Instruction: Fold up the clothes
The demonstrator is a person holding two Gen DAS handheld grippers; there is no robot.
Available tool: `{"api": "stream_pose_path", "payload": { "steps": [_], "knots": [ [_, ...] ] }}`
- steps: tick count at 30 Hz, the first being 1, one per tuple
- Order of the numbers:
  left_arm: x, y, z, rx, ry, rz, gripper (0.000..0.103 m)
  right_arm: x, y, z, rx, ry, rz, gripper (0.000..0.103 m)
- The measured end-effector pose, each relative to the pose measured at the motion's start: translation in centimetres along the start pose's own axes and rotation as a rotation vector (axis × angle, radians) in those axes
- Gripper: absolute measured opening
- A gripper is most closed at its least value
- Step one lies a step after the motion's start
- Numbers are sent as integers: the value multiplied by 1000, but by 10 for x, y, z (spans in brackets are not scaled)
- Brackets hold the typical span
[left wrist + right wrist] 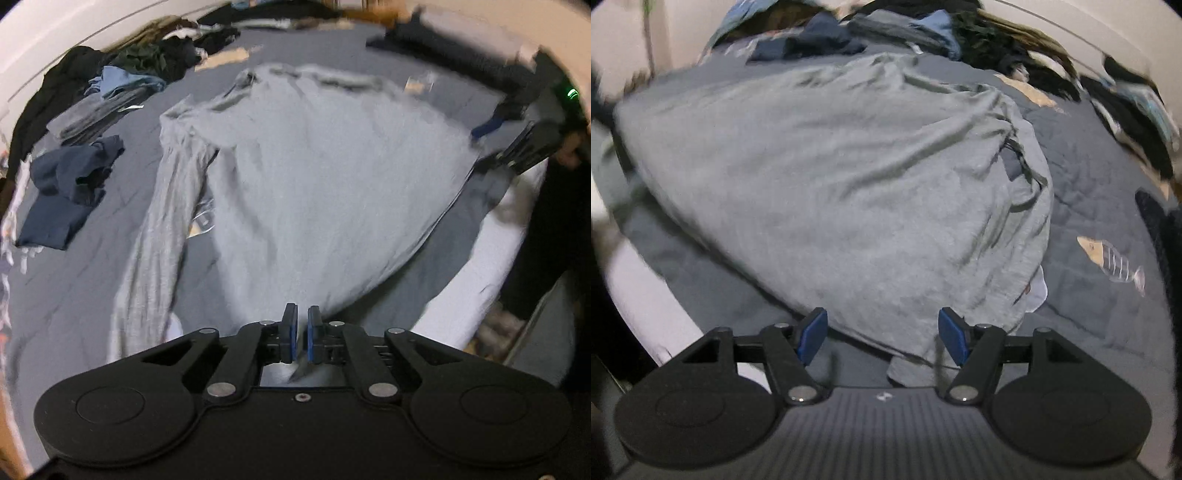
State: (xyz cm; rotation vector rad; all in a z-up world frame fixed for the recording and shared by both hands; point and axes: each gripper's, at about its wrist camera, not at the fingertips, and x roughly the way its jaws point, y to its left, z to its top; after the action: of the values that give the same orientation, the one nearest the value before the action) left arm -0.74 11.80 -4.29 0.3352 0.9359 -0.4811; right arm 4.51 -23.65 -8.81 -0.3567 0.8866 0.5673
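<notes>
**Grey shirt lying spread across the bed, one corner pinched**

Grey cloth is filling both views: a long-sleeved shirt (295, 177) is lying across the dark blue-grey bedcover (74, 280), its body stretched wide and one sleeve (155, 236) trailing down the near side. The left tongs (302, 334) are sitting almost fully closed, blue pads (291, 332) nearly touching, and a fold of the shirt's hem is running down between them. They are gripping it. Over on the far edge of the shirt, in the left wrist view, the right tongs (491, 131) are hanging blurred beside the cloth.

Switching to the right wrist view, the right tongs (884, 338) are standing wide open, with nothing between the blue pads (812, 334); the shirt's lower edge (916, 354) is lying just below and between them. A fish print (1108, 260) is showing on the bedcover to the right of the shirt.

Beyond the shirt, a navy garment (66, 188) is resting crumpled on the cover, well apart from it, and a heap of dark clothes (122, 70) is piling up along the wall.
</notes>
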Motion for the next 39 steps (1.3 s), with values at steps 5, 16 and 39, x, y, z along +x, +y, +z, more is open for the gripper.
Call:
{"api": "stream_pose_path", "payload": {
  "steps": [5,16,39],
  "knots": [
    [-16,0,8,-102,-163,-78,36,-14,-63,4,214,-45,-87,66],
    [17,-28,28,-185,-255,-154,36,51,-115,7,408,84,-78,58],
    [34,-35,30,-195,-251,-175,36,-23,-202,39,192,43,-672,4]
  ]
}}
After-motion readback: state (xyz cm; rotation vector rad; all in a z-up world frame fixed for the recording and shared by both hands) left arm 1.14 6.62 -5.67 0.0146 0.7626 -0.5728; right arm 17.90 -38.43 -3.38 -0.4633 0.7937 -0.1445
